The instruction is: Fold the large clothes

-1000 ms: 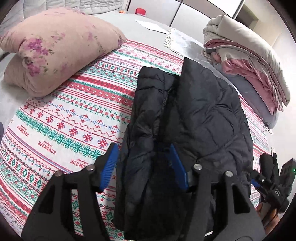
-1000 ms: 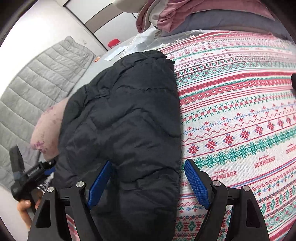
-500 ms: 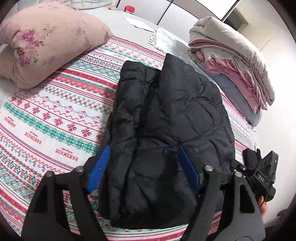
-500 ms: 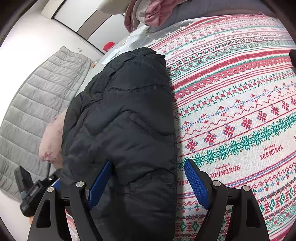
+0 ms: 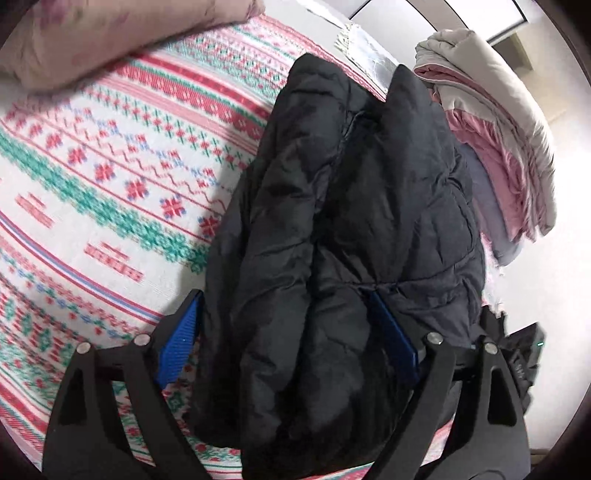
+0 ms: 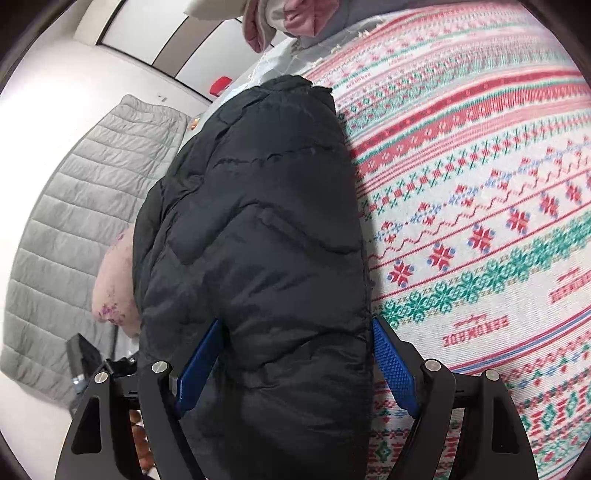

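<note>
A puffy black jacket (image 5: 343, 229) lies on a bed, on a blanket (image 5: 110, 177) with red, green and white knitted patterns. The jacket is folded into a long, thick strip. Its long way runs straight away from both tongs, with the near end close to them and the far end by a pile of pink and cream bedding (image 5: 495, 122).

The left tongs (image 5: 291, 343) sit over the near end of the jacket. The left strip of the jacket bulges up between the two blue pads. The tongs have just been opening and now stand wide, not squeezing it.

The right tongs (image 6: 295, 365) are open wide too. The right edge of the jacket lies between their pads, and I cannot see them pinching it.

A pink flowery pillow (image 5: 110, 33) rests on the bed to the left of the jacket. The blanket has the word "HANDMADE" woven into it, seen upside down beside the right tongs.
</note>
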Motion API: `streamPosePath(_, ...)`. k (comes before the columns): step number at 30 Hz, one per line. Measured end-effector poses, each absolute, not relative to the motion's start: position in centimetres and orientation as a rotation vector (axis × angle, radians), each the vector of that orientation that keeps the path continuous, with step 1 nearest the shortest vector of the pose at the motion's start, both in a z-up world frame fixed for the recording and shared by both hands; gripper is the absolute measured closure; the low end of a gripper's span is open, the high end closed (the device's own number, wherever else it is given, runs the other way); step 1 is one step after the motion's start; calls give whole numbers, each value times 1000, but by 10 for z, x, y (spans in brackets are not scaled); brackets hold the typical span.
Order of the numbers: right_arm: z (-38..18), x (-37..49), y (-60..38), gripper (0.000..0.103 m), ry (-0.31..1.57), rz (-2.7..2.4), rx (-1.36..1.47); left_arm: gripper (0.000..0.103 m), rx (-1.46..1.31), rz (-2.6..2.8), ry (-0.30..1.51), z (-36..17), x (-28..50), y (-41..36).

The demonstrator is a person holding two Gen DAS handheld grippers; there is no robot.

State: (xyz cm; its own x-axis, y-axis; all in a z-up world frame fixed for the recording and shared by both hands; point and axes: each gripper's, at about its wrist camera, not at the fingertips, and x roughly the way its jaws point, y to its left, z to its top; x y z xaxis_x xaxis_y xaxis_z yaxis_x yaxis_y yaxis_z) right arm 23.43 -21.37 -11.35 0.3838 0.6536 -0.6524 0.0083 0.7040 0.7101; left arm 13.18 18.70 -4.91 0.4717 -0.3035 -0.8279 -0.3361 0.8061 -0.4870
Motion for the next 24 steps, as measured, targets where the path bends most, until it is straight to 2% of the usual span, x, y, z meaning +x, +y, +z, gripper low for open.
streamPosePath(5,-125,239,-219,19,1134,478,786,10,-746,5,1119,-62,131,188)
streamPosePath(16,-150,249,-229,18,1157,503,981,9,-748,1,1111,-61,140,176)
streamPosePath(24,-150,252,-227,18,1153,491,960,9,-731,7,1101,-63,144,171)
